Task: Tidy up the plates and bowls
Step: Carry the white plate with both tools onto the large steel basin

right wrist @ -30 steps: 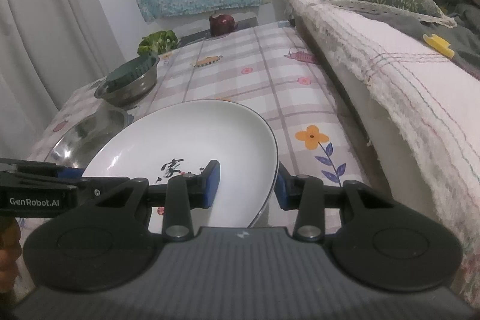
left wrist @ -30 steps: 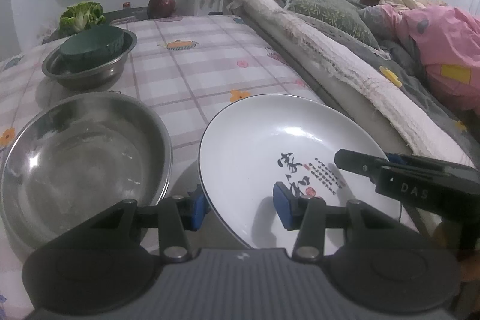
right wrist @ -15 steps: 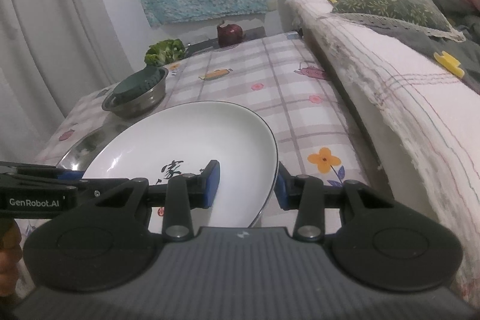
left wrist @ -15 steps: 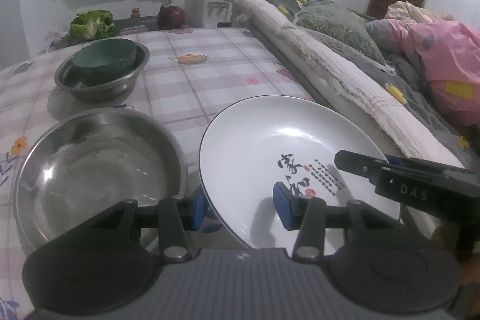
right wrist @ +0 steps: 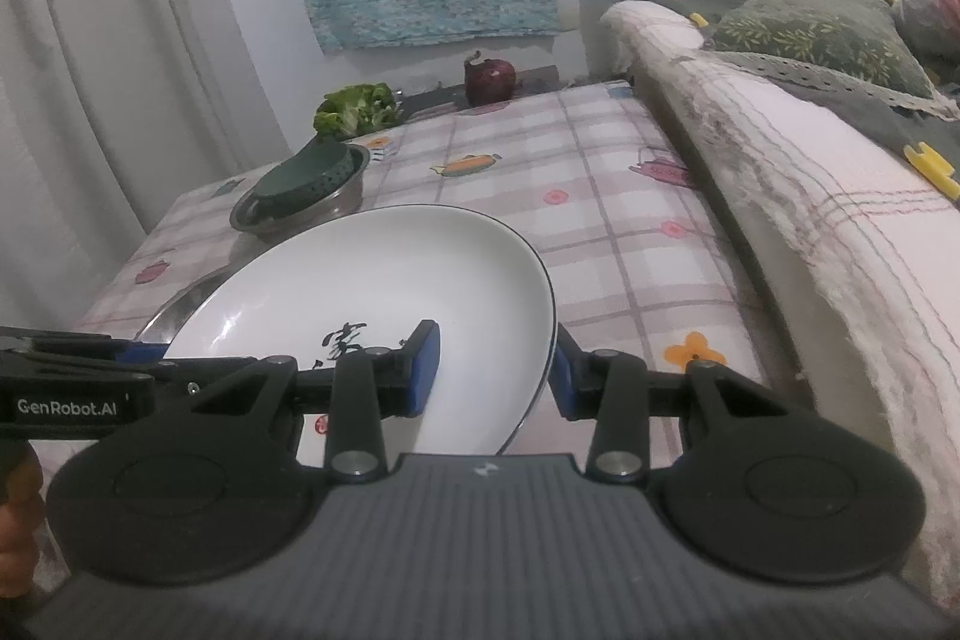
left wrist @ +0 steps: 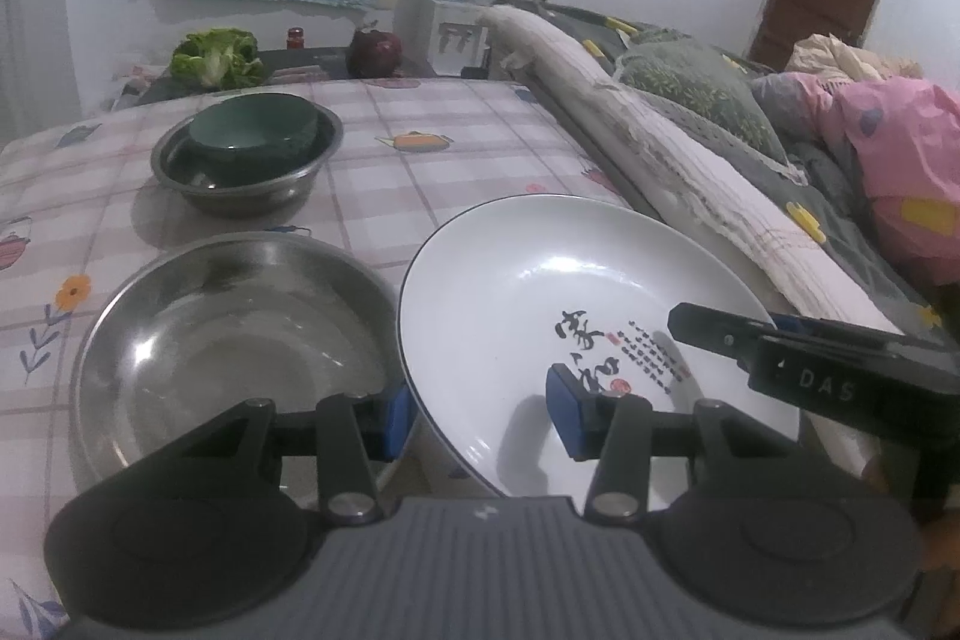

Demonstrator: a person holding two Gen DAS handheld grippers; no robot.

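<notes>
A white plate [left wrist: 540,292] with black calligraphy hangs tilted above the checked tablecloth, held from both sides. My left gripper [left wrist: 480,415] is shut on its near-left rim, one blue pad inside and one under the edge. My right gripper [right wrist: 493,373] is shut on the plate [right wrist: 372,280] at its right rim. Left of the plate sits a large steel basin [left wrist: 228,334]. Further back, a dark green bowl [left wrist: 255,130] rests tilted inside a smaller steel bowl [left wrist: 198,181]; both bowls also show in the right wrist view.
A lettuce [left wrist: 216,55] and a dark red onion [left wrist: 375,52] lie at the table's far end. A bed with a rolled quilt [left wrist: 690,172] and pillows runs along the table's right side. A curtain [right wrist: 90,40] hangs at the left.
Both grippers have lifted the plate together, so the table and the steel bowls now sit lower and further off. The grips on the rim are unchanged.
</notes>
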